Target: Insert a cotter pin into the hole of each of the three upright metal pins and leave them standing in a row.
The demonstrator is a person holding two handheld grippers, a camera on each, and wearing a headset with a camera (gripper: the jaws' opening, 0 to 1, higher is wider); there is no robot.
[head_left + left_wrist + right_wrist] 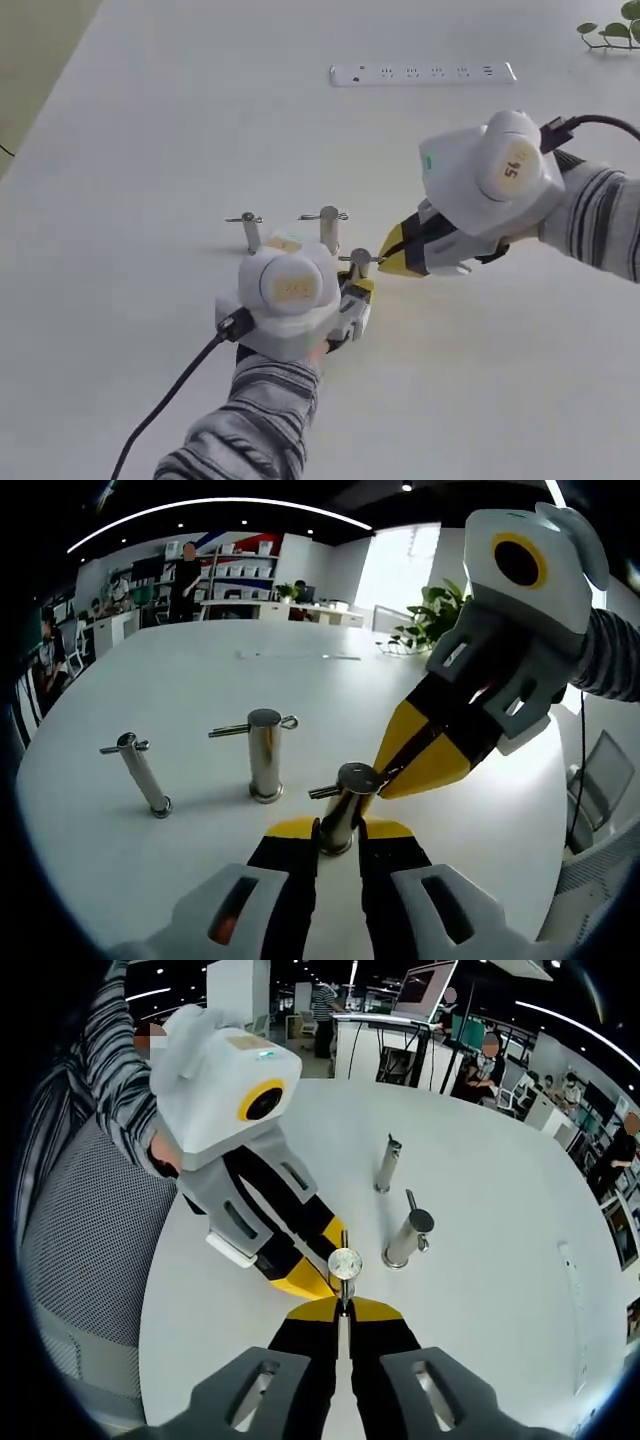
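Three metal pins stand in a row on the white table (150,150). The far pin (250,231) and the middle pin (329,228) each carry a cotter pin through the top, as the left gripper view shows on its far pin (143,773) and middle pin (264,755). My left gripper (358,290) is shut on the lower shaft of the third pin (342,810). My right gripper (343,1308) is shut on a thin cotter pin (344,1245) that passes through this pin's head (344,1262). Its yellow tips (400,765) touch the head.
A white power strip (422,73) lies at the far side of the table, with a plant sprig (612,32) at the far right corner. A black cable (170,400) trails from my left gripper toward the near edge. People stand at benches in the background.
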